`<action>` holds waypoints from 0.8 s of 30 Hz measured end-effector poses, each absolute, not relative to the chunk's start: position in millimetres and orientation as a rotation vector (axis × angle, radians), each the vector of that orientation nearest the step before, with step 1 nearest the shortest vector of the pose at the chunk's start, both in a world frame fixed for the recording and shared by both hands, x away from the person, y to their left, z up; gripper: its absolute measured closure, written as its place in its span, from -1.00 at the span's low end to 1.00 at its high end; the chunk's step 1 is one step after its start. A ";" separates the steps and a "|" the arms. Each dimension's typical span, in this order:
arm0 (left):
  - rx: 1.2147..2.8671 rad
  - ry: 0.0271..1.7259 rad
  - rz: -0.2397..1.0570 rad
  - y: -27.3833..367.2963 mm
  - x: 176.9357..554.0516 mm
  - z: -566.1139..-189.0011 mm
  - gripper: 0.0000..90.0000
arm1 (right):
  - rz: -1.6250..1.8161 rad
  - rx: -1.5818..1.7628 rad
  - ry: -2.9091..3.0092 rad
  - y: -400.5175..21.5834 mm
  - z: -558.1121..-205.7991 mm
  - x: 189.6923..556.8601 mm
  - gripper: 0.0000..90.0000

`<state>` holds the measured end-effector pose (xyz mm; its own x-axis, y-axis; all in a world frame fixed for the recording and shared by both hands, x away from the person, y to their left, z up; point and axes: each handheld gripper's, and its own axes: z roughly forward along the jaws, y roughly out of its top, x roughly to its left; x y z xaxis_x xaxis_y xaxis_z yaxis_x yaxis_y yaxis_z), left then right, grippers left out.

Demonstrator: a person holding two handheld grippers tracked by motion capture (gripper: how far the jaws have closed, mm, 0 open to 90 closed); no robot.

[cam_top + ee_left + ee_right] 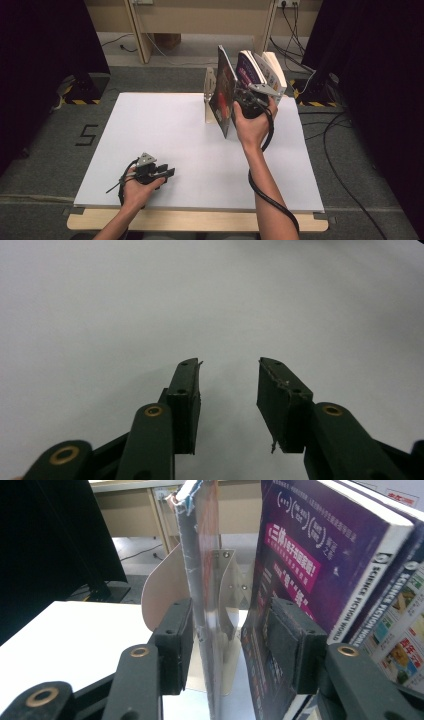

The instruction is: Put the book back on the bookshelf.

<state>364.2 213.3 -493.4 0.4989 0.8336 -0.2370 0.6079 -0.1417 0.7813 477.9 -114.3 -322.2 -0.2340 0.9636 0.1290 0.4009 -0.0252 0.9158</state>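
A thin book with a dark red cover [224,95] stands upright at the back of the white table [175,130], next to a pale bookend [209,95]. A purple book [247,67] and white-covered books [272,70] lean to its right. My right gripper [241,97] reaches into this row. In the right gripper view its jaws [230,605] straddle the thin book's grey spine [200,580], with a gap on the right-hand side, and the purple book [300,545] lies beyond the right pad. My left gripper [167,173] rests open near the front left, with nothing between its fingers [230,361].
Black cables [345,150] trail over the grey floor right of the table. A wooden desk frame [140,35] stands behind it. Dark curtains close off both sides. A "5" mark [86,135] is on the floor to the left.
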 end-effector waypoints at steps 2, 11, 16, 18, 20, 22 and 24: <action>1.848 1.202 0.317 213.3 364.2 -493.4 0.33 | 1.244 1.438 1.677 -115.8 -322.6 476.9 0.19; 1.849 1.203 0.317 213.2 363.9 -493.4 0.31 | 1.238 1.463 1.680 -123.7 -328.3 471.2 0.18; 1.844 1.205 0.319 213.5 363.4 -492.3 0.31 | 1.228 1.473 1.686 -129.1 -331.2 466.4 0.18; 1.843 1.209 0.325 213.2 363.1 -492.3 0.31 | 1.221 1.478 1.698 -131.1 -332.3 465.1 0.18; 1.842 1.209 0.325 213.1 363.1 -492.3 0.30 | 1.218 1.482 1.699 -133.0 -333.8 464.1 0.18; 1.840 1.206 0.325 212.9 363.0 -492.4 0.30 | 1.210 1.490 1.698 -135.7 -335.9 462.9 0.17; 1.838 1.205 0.327 212.8 362.9 -492.4 0.30 | 1.205 1.494 1.702 -137.1 -337.4 461.6 0.17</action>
